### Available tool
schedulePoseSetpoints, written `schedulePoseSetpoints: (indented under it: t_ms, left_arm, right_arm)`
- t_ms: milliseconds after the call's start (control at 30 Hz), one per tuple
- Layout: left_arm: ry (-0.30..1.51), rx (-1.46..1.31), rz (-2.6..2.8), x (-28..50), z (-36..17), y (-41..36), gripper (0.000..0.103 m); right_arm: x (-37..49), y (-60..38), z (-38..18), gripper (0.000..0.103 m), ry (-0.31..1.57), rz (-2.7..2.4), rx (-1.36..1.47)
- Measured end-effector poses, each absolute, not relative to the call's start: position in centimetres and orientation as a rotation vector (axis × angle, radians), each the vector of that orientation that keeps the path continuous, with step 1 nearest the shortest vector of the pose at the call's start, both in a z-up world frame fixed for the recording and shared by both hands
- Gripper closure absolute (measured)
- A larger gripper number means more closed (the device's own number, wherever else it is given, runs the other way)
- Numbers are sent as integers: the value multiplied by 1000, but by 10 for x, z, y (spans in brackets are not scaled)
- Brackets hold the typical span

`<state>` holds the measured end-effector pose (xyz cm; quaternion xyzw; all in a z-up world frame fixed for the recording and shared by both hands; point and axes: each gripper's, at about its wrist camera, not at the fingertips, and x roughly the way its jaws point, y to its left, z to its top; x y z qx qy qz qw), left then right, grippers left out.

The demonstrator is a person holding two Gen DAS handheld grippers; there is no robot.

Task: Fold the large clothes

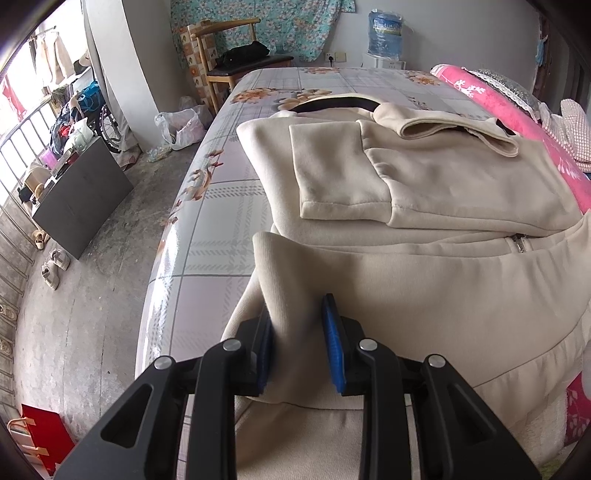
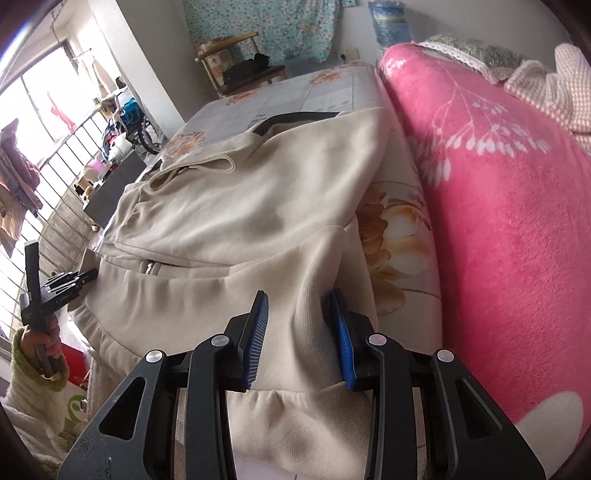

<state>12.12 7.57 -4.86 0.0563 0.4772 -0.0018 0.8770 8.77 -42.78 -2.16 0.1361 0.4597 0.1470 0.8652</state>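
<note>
Where right wrist looks: left hand (image 2: 40, 341).

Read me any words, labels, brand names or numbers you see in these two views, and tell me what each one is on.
Nothing can be read.
Water jug: its blue label carries print, too small and blurred to read.
Red bag on the floor: no lettering shows.
Cream jacket, pink blanket, bed sheet: only plain cloth or flower patterns, no text.
</note>
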Motion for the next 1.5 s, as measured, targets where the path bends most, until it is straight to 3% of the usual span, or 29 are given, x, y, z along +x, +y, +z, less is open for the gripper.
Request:
schedulePoseSetpoints:
  t_ms: [433,700,1500]
  left_arm:
    - [990,73,-24,120,-50,81,78]
    - [998,59,-29,120,-50,82,78]
    - [1013,31,-30,123,-50,84,78]
  right_arm:
    - [98,-415,-25,71,1008,279,211]
    - [91,-400,-22,83,1024,195,65]
    - [94,-366,-25,80,1039,60,-174]
